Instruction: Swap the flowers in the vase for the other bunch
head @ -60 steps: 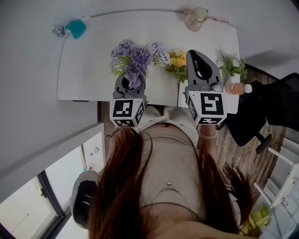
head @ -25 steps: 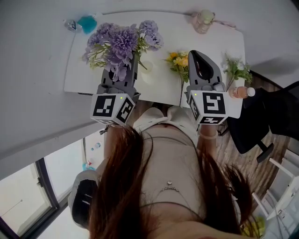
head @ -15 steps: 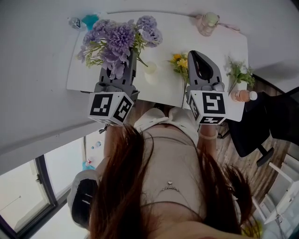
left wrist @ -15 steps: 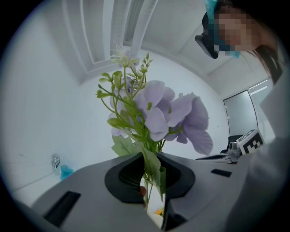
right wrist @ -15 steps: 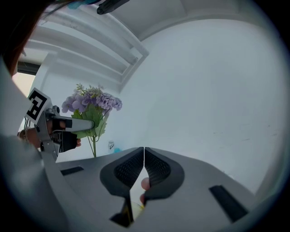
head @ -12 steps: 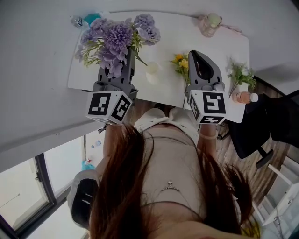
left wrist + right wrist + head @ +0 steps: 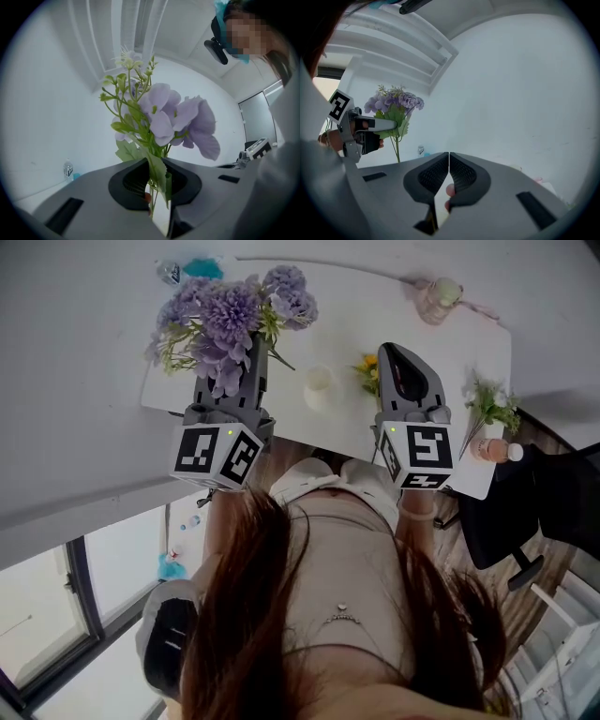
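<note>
Purple flowers (image 7: 225,320) are gripped by their stems in the left gripper (image 7: 253,357), held clear to the left of the white vase (image 7: 319,388), so removal is judged done. Next the yellow bunch (image 7: 367,371), just right of the vase, must be taken by the right gripper (image 7: 394,357), which is closed on nothing.

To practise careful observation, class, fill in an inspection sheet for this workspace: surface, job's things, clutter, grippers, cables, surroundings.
Surface: white table.
Job's things: small cream vase, no flowers in it; bunch of purple flowers, held off the table; bunch of yellow flowers, right of the vase.
Clutter: clear glass jar; plastic water bottle; green sprig in white pot; peach drink bottle.
Grippers: left gripper shut on the purple stems; right gripper shut, empty.
Cables: nothing seen.
Surroundings: black office chair; window.
</note>
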